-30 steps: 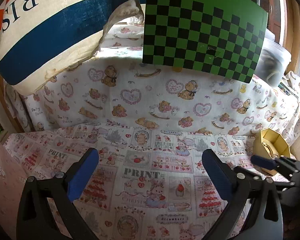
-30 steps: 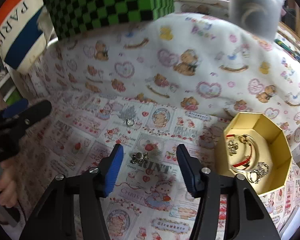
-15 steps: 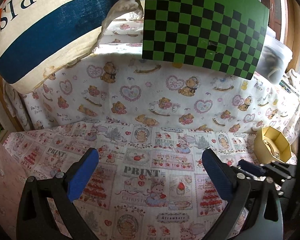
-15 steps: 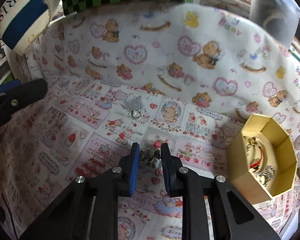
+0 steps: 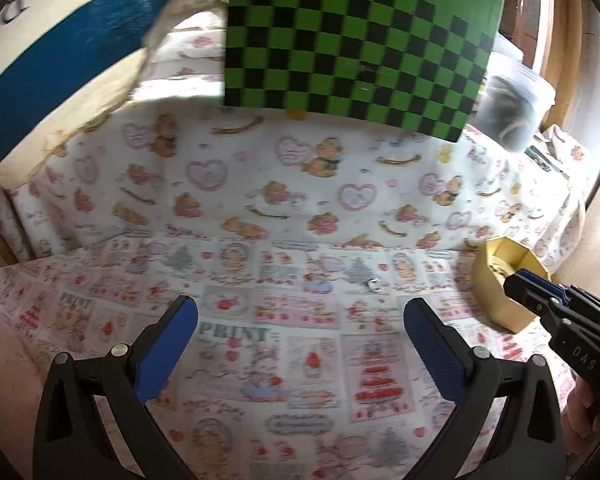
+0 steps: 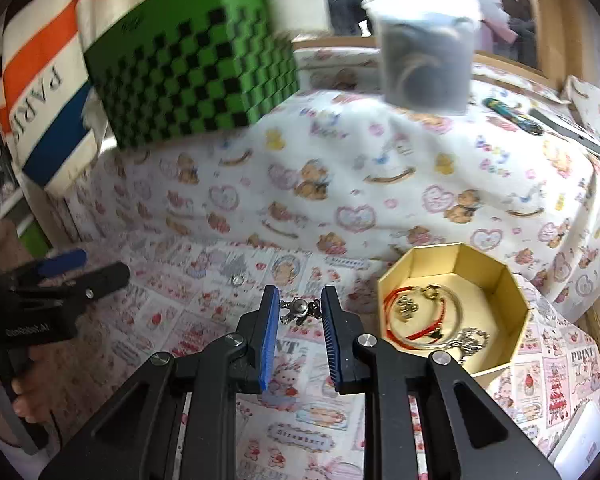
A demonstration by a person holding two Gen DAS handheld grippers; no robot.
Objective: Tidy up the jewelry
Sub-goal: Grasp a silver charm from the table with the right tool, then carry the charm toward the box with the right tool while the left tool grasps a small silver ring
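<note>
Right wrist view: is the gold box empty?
No. The gold octagonal box already holds a red cord bracelet and a metal bangle, with a chain beside them.

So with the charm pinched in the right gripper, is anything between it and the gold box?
Nothing visible. The right gripper holds the small silver charm, and only bare printed cloth lies between it and the open gold box beside it.
</note>
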